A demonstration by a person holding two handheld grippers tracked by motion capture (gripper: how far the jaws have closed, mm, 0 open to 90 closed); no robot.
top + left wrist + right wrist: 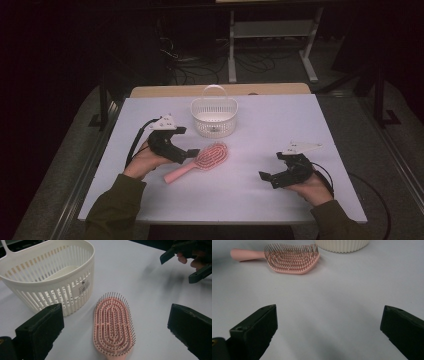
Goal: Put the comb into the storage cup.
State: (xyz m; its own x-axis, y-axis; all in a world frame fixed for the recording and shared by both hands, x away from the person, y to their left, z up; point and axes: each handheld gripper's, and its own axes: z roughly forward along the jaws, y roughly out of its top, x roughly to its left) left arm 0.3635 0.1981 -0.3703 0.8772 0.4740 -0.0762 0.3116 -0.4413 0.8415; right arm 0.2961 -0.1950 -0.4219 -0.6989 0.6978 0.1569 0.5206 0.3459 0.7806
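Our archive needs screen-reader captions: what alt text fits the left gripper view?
A pink hairbrush lies bristles up on a white table, between the left gripper's two open black jaws. A white slatted basket stands just beyond it.

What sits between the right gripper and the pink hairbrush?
Nothing: bare white table runs from the right gripper to the hairbrush, per the right gripper view.
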